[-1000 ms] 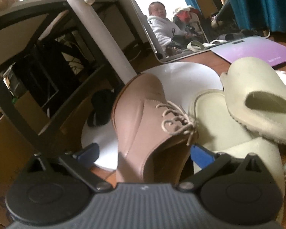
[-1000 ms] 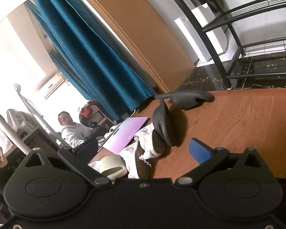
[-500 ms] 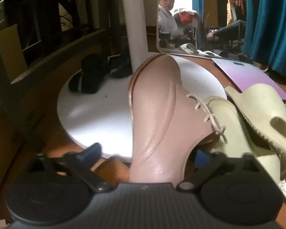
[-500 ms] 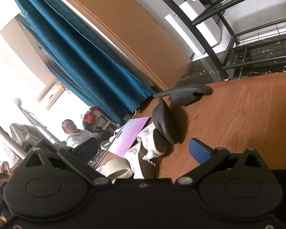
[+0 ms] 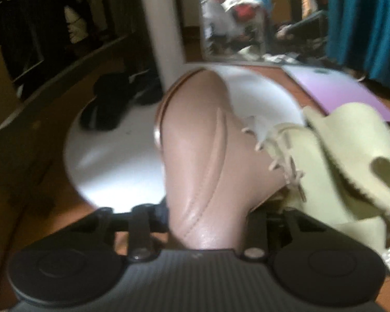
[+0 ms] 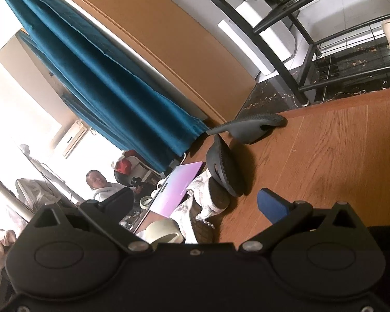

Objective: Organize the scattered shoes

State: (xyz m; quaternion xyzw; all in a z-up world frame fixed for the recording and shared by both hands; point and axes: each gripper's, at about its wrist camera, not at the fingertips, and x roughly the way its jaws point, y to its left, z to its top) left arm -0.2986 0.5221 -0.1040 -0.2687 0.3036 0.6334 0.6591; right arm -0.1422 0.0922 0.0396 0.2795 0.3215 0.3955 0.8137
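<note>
Currently the left tool (image 5: 206, 223) has its fingers drawn in on the heel end of a tan lace-up shoe (image 5: 210, 156); the shoe fills the middle of the left wrist view, toe pointing away, and the view is blurred, so I cannot tell whether its sole rests on anything. Just right of it lies a pale green slipper (image 5: 351, 150), apparently touching the shoe's laces (image 5: 280, 150); the contact line is smeared. Behind the shoe: a white round base (image 5: 111, 161) with its white pole (image 5: 166, 26), a black shoe (image 5: 109, 104) lying on that base, and a purple flat board (image 5: 338, 91) on the wooden floor (image 6: 325, 156). The right tool (image 6: 195, 221) stands wide open with nothing between its fingers; one blue pad (image 6: 271, 204) shows. Ahead of it on the floor are two grey slippers, one (image 6: 247, 127) sole-up near the blue curtain (image 6: 104, 78), one (image 6: 226, 169) tipped on edge against a white patterned shoe (image 6: 202, 202). Handling judgement: the tan shoe looks like smooth leather, fairly stiff at the heel counter, moderate weight, somewhat slippery; the heel is the sound grip point, since the upper would fold. The slippers look light, soft and grippy; take them at the strap or side edge. Risk: loose laces snagging the green slipper.
</note>
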